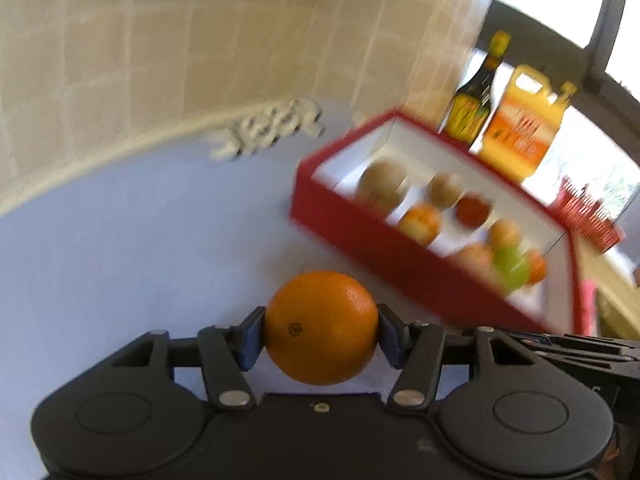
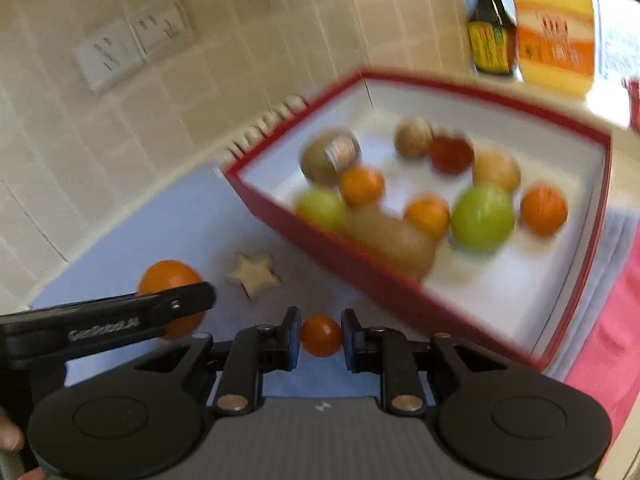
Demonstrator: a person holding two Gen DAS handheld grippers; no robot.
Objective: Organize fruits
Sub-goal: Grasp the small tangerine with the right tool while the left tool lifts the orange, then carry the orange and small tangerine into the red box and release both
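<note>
My left gripper (image 1: 321, 330) is shut on a large orange (image 1: 321, 326) and holds it over the pale blue mat, left of the red box (image 1: 384, 256). The same orange (image 2: 170, 280) shows in the right wrist view behind the left gripper's finger (image 2: 120, 320). My right gripper (image 2: 321, 338) is shut on a small orange-red fruit (image 2: 321, 336) in front of the red box (image 2: 360, 276). The box holds several fruits: oranges, green apples (image 2: 482, 218), brown pears and a red one. Both views are motion-blurred.
A small star-shaped wooden piece (image 2: 254, 272) lies on the blue mat (image 1: 120, 240) left of the box. A dark bottle (image 1: 476, 92) and a yellow-orange jug (image 1: 520, 120) stand behind the box. White letter shapes (image 1: 268, 128) lean at the tiled wall. A pink cloth (image 2: 612, 340) lies right.
</note>
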